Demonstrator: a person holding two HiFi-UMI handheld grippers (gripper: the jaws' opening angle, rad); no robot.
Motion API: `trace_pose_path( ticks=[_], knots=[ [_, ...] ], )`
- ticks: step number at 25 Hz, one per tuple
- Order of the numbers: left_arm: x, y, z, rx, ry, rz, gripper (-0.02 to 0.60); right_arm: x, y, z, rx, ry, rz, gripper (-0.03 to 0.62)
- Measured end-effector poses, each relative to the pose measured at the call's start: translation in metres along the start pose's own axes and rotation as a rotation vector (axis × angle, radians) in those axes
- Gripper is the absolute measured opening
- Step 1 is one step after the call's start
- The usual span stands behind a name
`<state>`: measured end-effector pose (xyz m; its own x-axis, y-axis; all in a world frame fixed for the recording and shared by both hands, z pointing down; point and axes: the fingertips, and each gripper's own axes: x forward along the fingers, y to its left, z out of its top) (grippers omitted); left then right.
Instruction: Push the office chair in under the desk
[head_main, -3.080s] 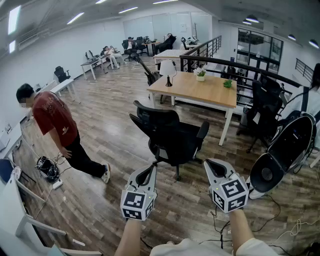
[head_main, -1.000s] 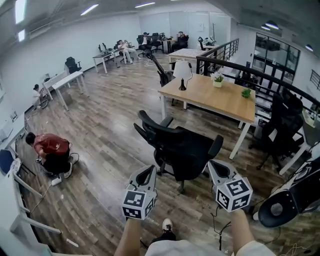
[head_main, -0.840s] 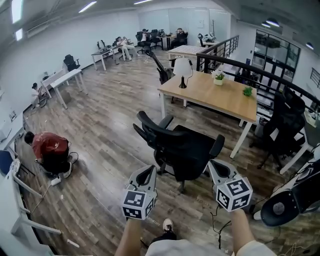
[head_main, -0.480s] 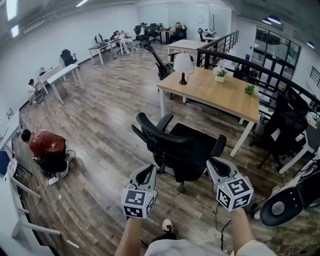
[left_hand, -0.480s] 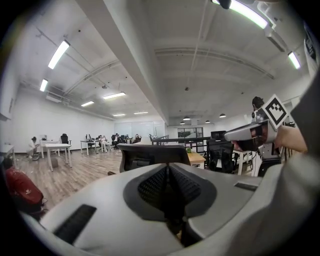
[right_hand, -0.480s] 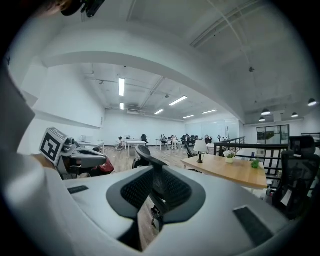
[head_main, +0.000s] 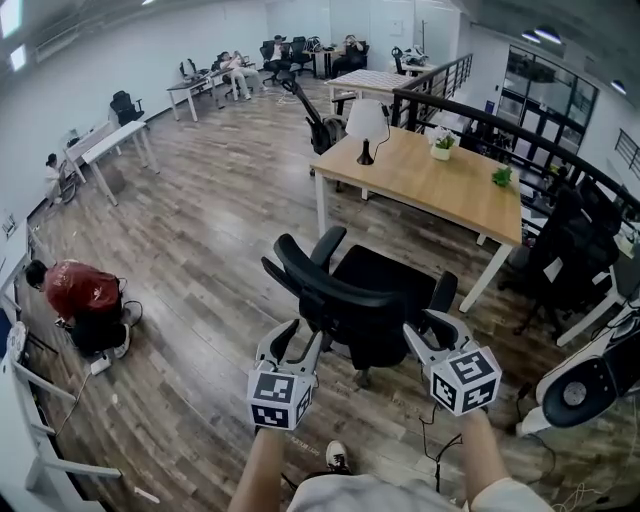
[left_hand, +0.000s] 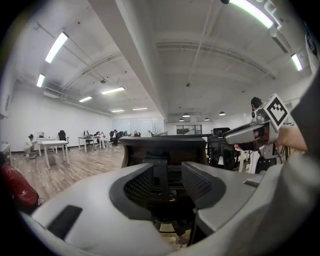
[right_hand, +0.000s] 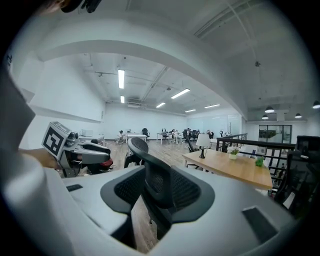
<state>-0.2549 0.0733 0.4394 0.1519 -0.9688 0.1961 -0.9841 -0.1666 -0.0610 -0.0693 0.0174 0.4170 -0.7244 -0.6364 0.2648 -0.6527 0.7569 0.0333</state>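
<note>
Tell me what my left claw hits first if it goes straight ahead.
Probably the backrest of the office chair, seen dead ahead through the gap, though depth is unclear. The left claw is opening, with nothing gripped between its jaws.

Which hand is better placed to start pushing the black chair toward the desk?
Probably the left gripper: its opening fingers straddle the office chair's back squarely. The right gripper's opening fingers only frame the back's side edge.

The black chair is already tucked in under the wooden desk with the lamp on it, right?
Not quite. The black chair is not tucked in. It stands out on the open floor, in front of the wooden desk with the lamp on it. The head view shows this.
</note>
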Motion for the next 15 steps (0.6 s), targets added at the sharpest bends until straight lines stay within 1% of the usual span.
trace_pose_path(
  ticks=[3, 6, 9, 12, 15],
  knots=[
    [0.014, 0.011, -0.008, -0.009, 0.019, -0.025, 0.242, 0.017, -0.001, -0.003, -0.011, 0.021, 0.001, 0.206],
    [0.03, 0.019, -0.015, -0.032, 0.047, -0.08, 0.302, 0.036, -0.007, -0.012, -0.027, 0.046, 0.002, 0.219],
    [0.045, 0.021, -0.025, -0.027, 0.084, -0.137, 0.341, 0.05, -0.016, -0.022, -0.053, 0.083, -0.007, 0.263],
    [0.055, 0.022, -0.033, -0.022, 0.102, -0.163, 0.353, 0.059, -0.024, -0.029, -0.096, 0.113, -0.034, 0.267],
    [0.066, 0.025, -0.036, -0.026, 0.103, -0.172, 0.353, 0.069, -0.024, -0.03, -0.112, 0.125, -0.026, 0.267]
  ],
)
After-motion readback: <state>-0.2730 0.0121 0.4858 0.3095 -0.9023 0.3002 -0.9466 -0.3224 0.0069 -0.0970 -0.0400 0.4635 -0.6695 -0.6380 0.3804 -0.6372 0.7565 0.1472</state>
